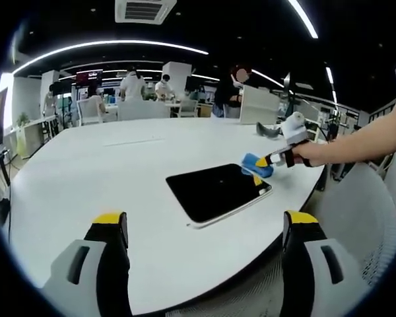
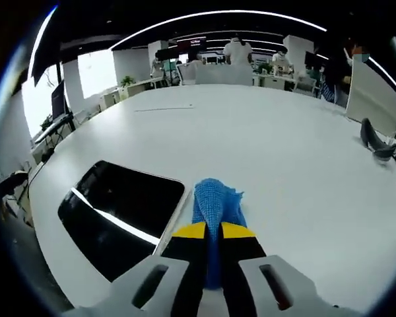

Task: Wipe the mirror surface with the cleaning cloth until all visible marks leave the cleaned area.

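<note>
In the left gripper view, the mirror (image 1: 218,191) is being shown lying flat on the white table (image 1: 86,172), a dark rectangular slab w/ a pale rim, set diagonally near the table's right edge. The left gripper (image 1: 208,244) is being held low in the near foreground, jaws spread wide apart w/ nothing between them, yellow tips hanging near the table's near edge, well apart from the mirror. The right gripper (image 1: 261,163) is being brought in from the right by a person's hand (image 1: 308,153), and the blue cleaning cloth (image 1: 256,165) is being pressed at the mirror's far right corner.

In the right gripper view, the right gripper (image 2: 214,231) is seen w/ jaws drawn nearly together, clamped on the cleaning cloth (image 2: 214,205), which is bunched and sticking out ahead of the yellow tips. The cloth is being laid on the table (image 2: 284,152) just beside the mirror's right edge; whether it overlaps the rim can't be told. The mirror (image 2: 119,214) is sitting to the left, a bright light streak being reflected across it. A dark curved object (image 2: 376,142) is lying far right on the table. People (image 2: 237,51) and desks are visible in the far bkgd.
</note>
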Demonstrator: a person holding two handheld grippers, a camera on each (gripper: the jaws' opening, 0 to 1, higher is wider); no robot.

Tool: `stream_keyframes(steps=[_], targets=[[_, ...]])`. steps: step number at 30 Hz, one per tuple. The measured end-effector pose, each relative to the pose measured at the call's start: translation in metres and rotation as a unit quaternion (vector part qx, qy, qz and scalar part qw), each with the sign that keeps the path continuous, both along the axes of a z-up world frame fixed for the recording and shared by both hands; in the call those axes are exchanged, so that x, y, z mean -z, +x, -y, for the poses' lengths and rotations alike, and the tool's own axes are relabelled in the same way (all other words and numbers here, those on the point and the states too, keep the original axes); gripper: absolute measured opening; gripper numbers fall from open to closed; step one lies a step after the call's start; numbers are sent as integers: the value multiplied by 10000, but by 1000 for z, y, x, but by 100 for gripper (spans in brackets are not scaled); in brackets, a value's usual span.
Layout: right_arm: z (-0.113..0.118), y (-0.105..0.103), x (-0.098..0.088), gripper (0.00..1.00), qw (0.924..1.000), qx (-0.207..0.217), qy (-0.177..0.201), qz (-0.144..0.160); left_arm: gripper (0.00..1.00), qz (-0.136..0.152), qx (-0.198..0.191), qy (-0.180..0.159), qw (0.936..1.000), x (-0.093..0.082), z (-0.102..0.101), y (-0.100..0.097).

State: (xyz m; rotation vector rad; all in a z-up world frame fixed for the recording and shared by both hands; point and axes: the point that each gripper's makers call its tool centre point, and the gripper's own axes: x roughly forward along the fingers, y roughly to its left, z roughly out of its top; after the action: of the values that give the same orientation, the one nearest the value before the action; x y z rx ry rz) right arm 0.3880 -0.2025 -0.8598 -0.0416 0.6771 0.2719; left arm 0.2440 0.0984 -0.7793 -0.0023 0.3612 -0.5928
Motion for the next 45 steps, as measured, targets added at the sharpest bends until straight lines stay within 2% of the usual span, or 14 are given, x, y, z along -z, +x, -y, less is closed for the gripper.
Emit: stream_keyframes(steps=[3,6,10,18,21,26,29,37,40,44,45], targets=[[-4,2,-7,0,9999,77,143,1,98,-81,24,9,10000,2,1,-2],[-10,7,-13,0,9998,73,202,22,98,-45,19,-4,10000,1,1,-1],[-20,13,-15,0,9996,128,234,-112,98,-16,13,-20,10000,0,0,-1],[-59,1,-24,0,9996,-57,212,-156,98,-8,-6,-31,10000,0,0,-1],[-66,-5,-24,0,9996,-132,-15,-239,96,-29,13,-45,10000,0,0,-1],[-68,-12,-17,0,9991,28,-55,-422,96,-34,48,-70,10000,0,2,-2],[-65,-15,-12,0,9979,-46,-393,-521,95,-47,65,-82,9999,0,2,-3],[-66,-11,-13,0,9961,-67,-562,-677,94,-57,90,-112,9999,0,3,-3],[-69,-13,-15,0,9938,-183,-796,-752,93,-43,91,-132,9999,0,3,-3],[-77,-16,-16,0,9935,-229,-792,-780,94,8,79,-181,9998,-2,3,-2],[-75,-16,-16,0,9915,-346,-1003,-756,95,13,82,-178,9998,-2,3,-2]])
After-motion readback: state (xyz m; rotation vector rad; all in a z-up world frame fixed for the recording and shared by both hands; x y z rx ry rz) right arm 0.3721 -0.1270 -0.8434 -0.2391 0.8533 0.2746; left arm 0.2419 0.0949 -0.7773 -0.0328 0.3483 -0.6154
